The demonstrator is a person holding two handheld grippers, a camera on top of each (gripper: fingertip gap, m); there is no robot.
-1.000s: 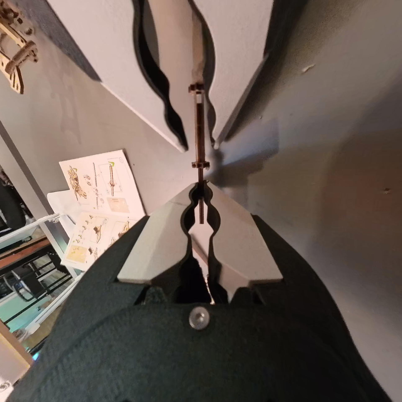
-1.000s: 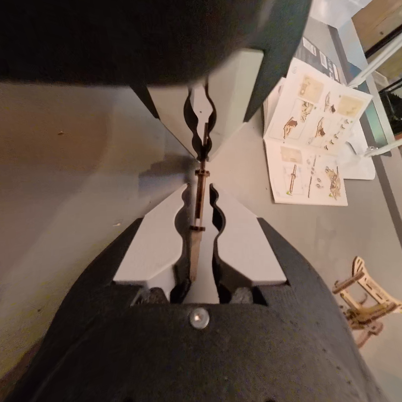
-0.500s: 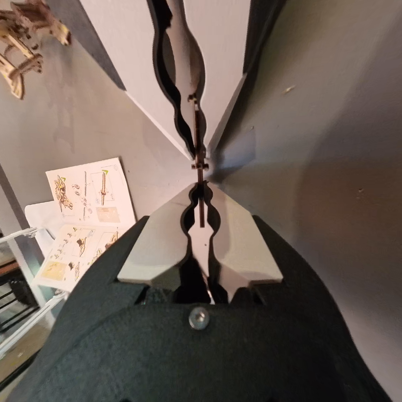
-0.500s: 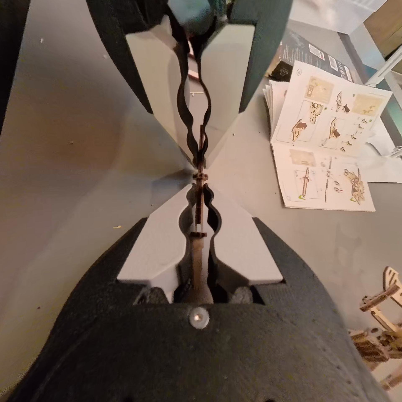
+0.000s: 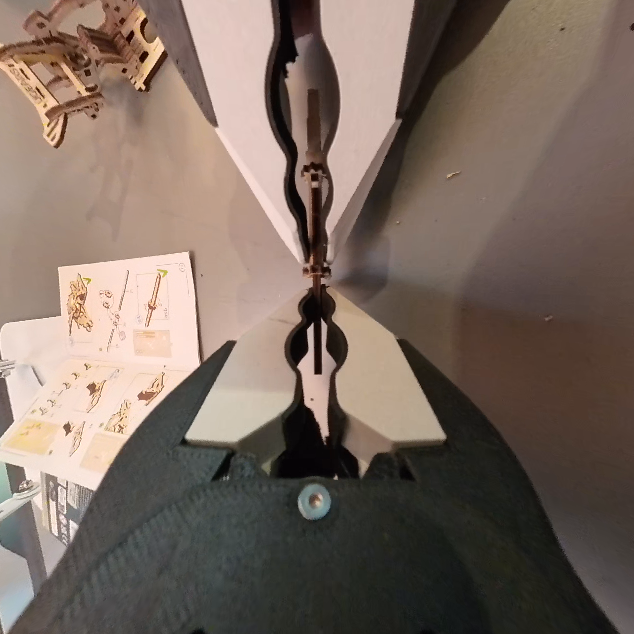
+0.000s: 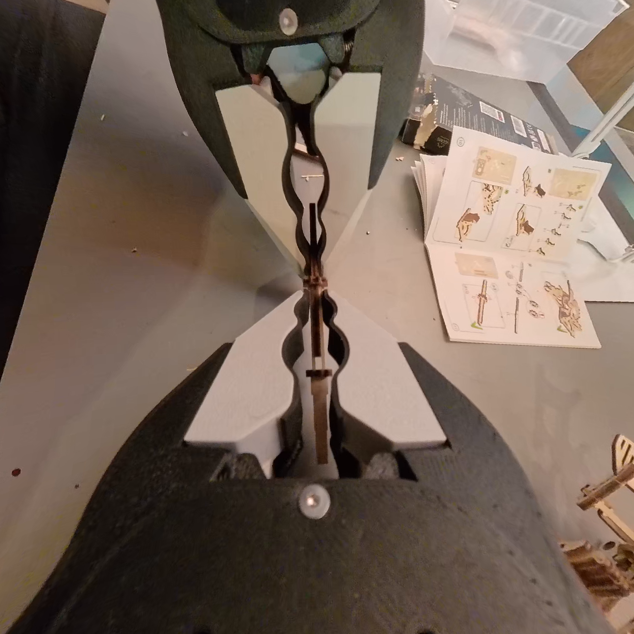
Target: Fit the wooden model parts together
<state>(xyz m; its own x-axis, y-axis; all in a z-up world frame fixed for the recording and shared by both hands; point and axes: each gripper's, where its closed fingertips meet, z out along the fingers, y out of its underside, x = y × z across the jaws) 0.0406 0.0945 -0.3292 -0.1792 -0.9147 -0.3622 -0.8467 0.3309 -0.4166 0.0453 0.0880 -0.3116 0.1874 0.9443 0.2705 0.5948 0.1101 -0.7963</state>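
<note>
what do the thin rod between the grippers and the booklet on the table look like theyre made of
Rod: thin wood, probably laser-cut plywood, going by its dark brown edges and pale matte face. Booklet: white printed paper, its stacked page edges showing along one side.

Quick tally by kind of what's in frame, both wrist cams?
Grippers: 2, left gripper and right gripper
Wooden rod with collars, held between both: 1
Part-built wooden model: 1
Open instruction booklet: 1
Dark box: 1
Clear plastic bin: 1
Total: 7
</note>
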